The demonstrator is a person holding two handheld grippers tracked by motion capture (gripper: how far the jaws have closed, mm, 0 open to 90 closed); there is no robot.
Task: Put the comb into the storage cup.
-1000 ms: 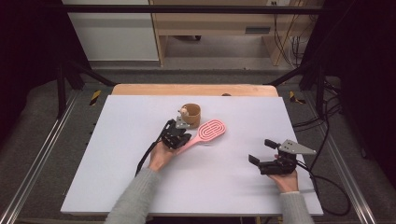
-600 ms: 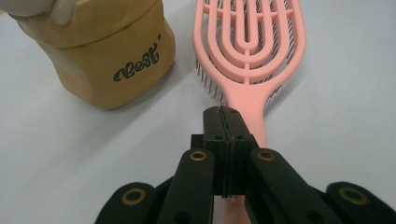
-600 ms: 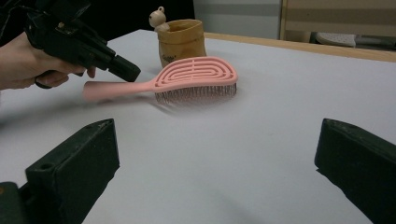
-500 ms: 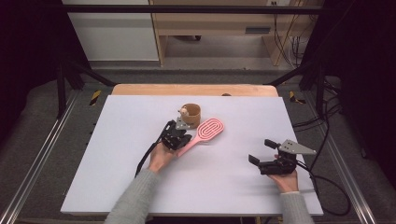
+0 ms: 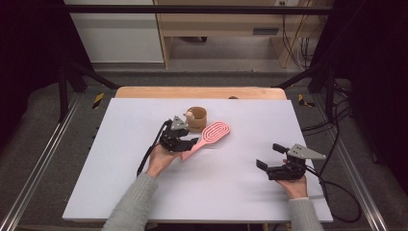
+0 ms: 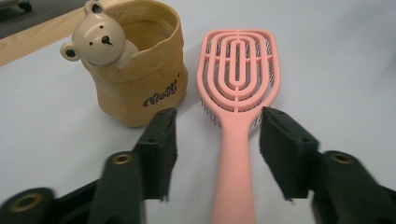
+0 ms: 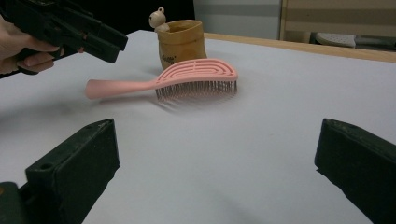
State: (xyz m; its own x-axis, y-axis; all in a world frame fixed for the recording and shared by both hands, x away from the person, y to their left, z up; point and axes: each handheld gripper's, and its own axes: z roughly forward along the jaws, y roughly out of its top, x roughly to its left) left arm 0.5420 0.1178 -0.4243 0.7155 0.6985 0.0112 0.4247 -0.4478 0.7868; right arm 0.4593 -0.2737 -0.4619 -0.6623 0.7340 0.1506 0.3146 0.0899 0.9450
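A pink hairbrush lies bristles down on the white table, its head beside a tan bear-shaped cup. My left gripper hovers over the brush handle. Its jaws have just been opening and now stand apart on either side of the handle without touching it. In the left gripper view the left gripper frames the handle, with the cup to the left. My right gripper rests open and empty at the right. The right gripper view shows the brush side-on past the open right gripper.
A wooden strip runs along the table's far edge. Metal rails flank the table and cables trail at the right. Bare table surface spreads between the two hands and towards the front.
The left gripper was shut on the brush handle; its jaws have opened off it and the hand has lifted slightly. The brush stays on the table. The right gripper has not moved.
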